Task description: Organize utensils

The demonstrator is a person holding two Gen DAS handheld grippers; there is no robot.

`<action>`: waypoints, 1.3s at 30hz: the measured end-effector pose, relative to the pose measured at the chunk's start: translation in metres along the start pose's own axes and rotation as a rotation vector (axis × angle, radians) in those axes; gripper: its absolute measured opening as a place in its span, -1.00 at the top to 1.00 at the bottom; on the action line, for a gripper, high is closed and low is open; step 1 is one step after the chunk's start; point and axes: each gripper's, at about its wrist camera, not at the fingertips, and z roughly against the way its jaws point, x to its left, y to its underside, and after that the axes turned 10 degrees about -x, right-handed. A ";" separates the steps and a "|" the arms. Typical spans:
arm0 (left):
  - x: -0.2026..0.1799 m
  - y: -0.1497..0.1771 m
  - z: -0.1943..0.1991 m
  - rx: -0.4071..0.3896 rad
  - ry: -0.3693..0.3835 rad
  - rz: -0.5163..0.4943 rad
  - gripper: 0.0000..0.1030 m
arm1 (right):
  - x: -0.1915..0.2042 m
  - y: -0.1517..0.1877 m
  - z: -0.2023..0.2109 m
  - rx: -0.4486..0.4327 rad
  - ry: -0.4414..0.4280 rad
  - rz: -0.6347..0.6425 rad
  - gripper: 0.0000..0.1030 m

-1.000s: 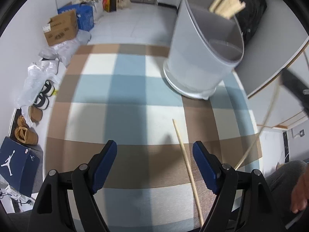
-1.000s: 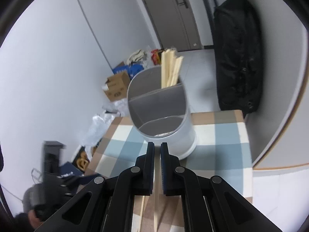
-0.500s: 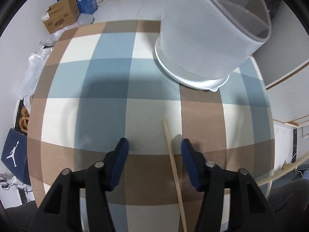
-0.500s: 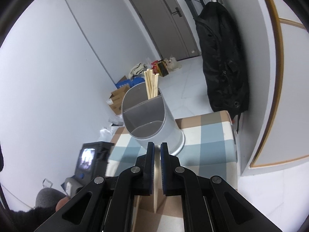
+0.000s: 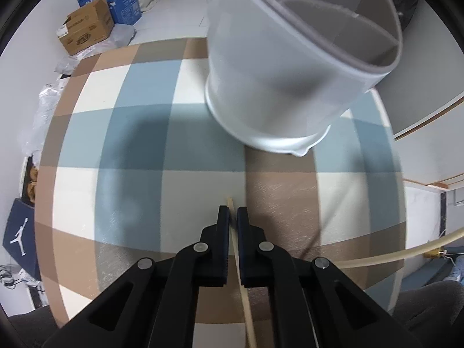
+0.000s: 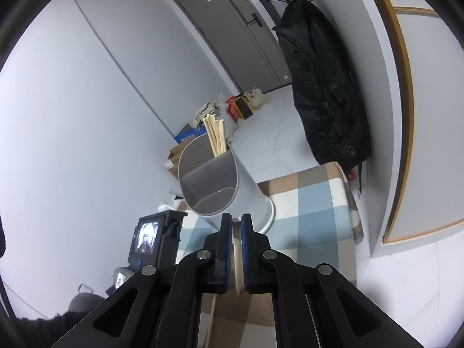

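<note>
1. Left gripper (image 5: 233, 213), jaws wide apart a sec ago, has just closed onto a chopstick (image 5: 245, 298) lying on the checked cloth (image 5: 133, 133), near the grey holder (image 5: 290, 66).
2. Right gripper (image 6: 236, 226) stays clamped on a 2nd chopstick (image 6: 237, 261), now farther from holder.

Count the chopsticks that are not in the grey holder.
2: a wooden chopstick on the checked cloth, pinched by the just-closed left gripper; a pale chopstick in the right gripper. Others may lie out of view.
</note>
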 end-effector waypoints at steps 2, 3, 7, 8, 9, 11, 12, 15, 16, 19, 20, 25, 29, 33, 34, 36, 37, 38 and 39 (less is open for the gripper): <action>0.000 0.000 0.010 -0.042 0.006 -0.004 0.98 | 0.000 0.000 0.001 -0.003 0.002 0.003 0.90; 0.000 0.001 0.016 -0.062 0.013 -0.001 0.99 | 0.000 0.000 0.001 -0.004 0.003 0.005 0.90; 0.001 0.001 0.042 -0.144 0.024 0.001 0.99 | 0.000 0.001 0.003 -0.008 0.002 0.010 0.90; 0.002 0.001 0.049 -0.167 0.023 -0.004 0.99 | 0.000 0.001 0.003 -0.008 0.002 0.011 0.90; 0.001 0.003 0.056 -0.191 0.020 -0.008 0.99 | 0.000 0.001 0.003 -0.009 0.002 0.013 0.90; 0.002 0.005 0.069 -0.228 0.024 -0.007 0.99 | 0.003 0.002 0.004 -0.012 -0.002 0.022 0.90; 0.003 0.007 0.080 -0.252 0.029 -0.001 0.99 | 0.004 0.002 0.004 -0.014 -0.004 0.027 0.90; -0.003 0.010 0.100 -0.302 0.026 -0.015 0.99 | 0.010 0.002 0.005 -0.021 -0.007 0.041 0.90; -0.003 0.011 0.107 -0.324 0.025 -0.019 1.00 | 0.011 0.002 0.004 -0.021 -0.006 0.043 0.90; 0.002 0.003 0.112 -0.371 0.039 -0.032 1.00 | 0.018 0.004 0.004 -0.022 -0.011 0.056 0.90; 0.004 0.001 0.114 -0.383 0.046 -0.038 1.00 | 0.021 0.004 0.004 -0.023 -0.014 0.063 0.90; 0.015 0.000 0.101 -0.308 0.115 -0.012 1.00 | 0.029 0.004 0.004 -0.026 -0.013 0.086 0.90; 0.022 0.005 0.063 -0.163 0.118 0.025 0.94 | 0.026 0.004 0.008 -0.034 -0.005 0.073 0.90; 0.018 0.009 0.023 -0.091 0.074 0.019 0.56 | 0.019 0.003 0.009 -0.037 0.004 0.052 0.90; 0.016 0.009 0.017 -0.086 0.063 0.013 0.56 | 0.017 0.002 0.009 -0.036 0.007 0.048 0.90; 0.014 0.007 0.008 -0.065 0.058 0.014 0.55 | 0.012 0.001 0.009 -0.037 0.011 0.036 0.90; 0.012 0.005 0.000 -0.052 0.037 0.009 0.55 | 0.010 0.000 0.008 -0.038 0.010 0.029 0.90; 0.011 0.004 -0.006 -0.043 0.023 0.005 0.55 | 0.008 0.000 0.008 -0.038 0.010 0.022 0.90; 0.011 0.003 -0.011 -0.034 0.016 0.004 0.55 | 0.006 -0.001 0.008 -0.038 0.009 0.016 0.90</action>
